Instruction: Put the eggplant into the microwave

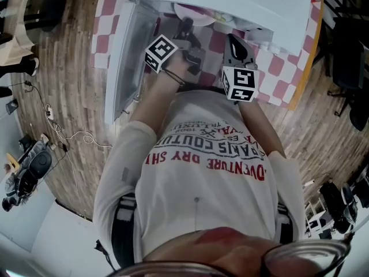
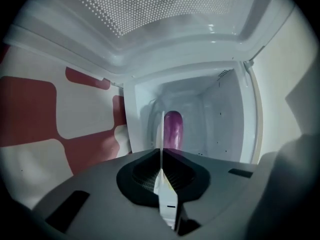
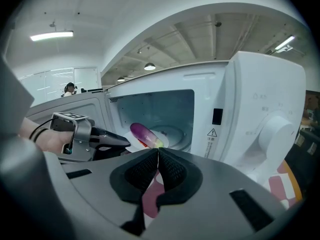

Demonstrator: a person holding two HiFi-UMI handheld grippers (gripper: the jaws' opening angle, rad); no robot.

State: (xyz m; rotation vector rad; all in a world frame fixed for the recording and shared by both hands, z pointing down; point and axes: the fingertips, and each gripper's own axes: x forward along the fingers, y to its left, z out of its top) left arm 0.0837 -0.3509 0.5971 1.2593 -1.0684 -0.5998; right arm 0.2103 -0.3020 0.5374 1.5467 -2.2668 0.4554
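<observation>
Left tongs clamped on thin plate rim. Eggplant, frame middle, may roll off if plate tips or bumps microwave. Right tongs together, empty.

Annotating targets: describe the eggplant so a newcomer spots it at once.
Find the white microwave with its door open. At its mouth is a white plate, and the eggplant lies on it. It is the only glossy purple thing there, long and round-ended.
</observation>
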